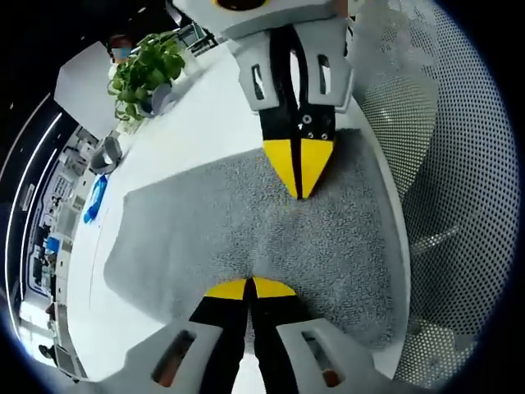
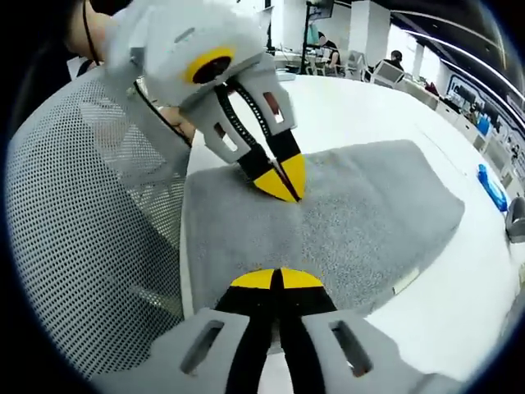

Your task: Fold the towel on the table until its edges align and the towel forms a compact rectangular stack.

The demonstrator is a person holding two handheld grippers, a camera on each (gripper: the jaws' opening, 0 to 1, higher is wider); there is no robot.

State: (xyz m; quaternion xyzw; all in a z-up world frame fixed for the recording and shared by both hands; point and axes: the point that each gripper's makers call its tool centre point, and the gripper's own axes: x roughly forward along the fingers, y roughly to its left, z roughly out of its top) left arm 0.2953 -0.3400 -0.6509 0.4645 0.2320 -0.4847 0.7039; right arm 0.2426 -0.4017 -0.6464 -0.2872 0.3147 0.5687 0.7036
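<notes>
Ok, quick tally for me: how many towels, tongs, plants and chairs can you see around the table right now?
Grey towel: 1
Tongs: 2, left tongs and right tongs, both with tips closed at the towel
Potted plant: 1
Mesh chair: 1
Total: 5

Beside the white table [image 1: 205, 123] you have a grey mesh office chair [image 1: 459, 164], its perforated back close against the table edge; you see it again in the right gripper view [image 2: 74, 246]. At the table's far end stands a leafy green potted plant [image 1: 148, 70]. A blue object [image 1: 96, 199] lies near the table's edge, also visible at [image 2: 492, 187]. Behind, you have an open office with desks, and seated people [image 2: 396, 59] in the distance.
</notes>
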